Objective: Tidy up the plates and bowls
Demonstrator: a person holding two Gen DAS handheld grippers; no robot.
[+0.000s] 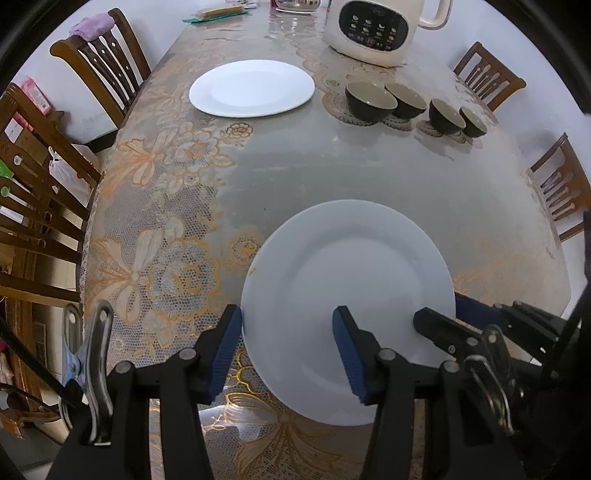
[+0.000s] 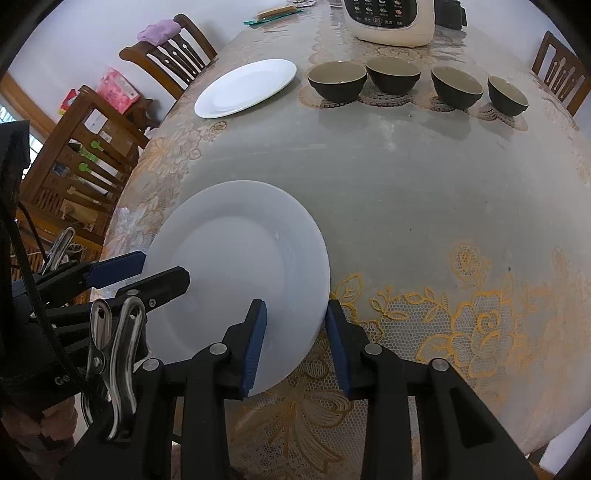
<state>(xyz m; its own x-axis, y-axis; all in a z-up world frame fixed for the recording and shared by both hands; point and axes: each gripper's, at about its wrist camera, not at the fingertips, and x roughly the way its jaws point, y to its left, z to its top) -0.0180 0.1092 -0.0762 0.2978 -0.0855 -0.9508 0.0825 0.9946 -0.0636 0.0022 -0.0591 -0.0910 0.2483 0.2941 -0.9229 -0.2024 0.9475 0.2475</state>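
A white plate (image 1: 347, 310) (image 2: 236, 273) lies near the table's front edge. My left gripper (image 1: 288, 350) (image 2: 153, 271) straddles its left rim, open: the outer pad (image 1: 225, 350) sits against the edge and the inner finger hangs over the plate. My right gripper (image 2: 295, 347) (image 1: 448, 317) is shut on the plate's right rim, one pad (image 2: 255, 347) on the plate and the other (image 2: 338, 347) outside the edge. A second white plate (image 1: 251, 88) (image 2: 245, 88) lies further back on the left. Several dark bowls (image 1: 371, 99) (image 2: 337, 79) stand upright in a row at the back right.
A cream kitchen appliance (image 1: 380, 31) (image 2: 391, 20) stands behind the bowls. Wooden chairs (image 1: 103, 62) (image 2: 170, 55) line the left side of the lace-covered table (image 1: 295, 173) (image 2: 406, 177), and others (image 1: 561, 188) stand on the right. A shelf unit with packets (image 2: 85, 155) is at the left.
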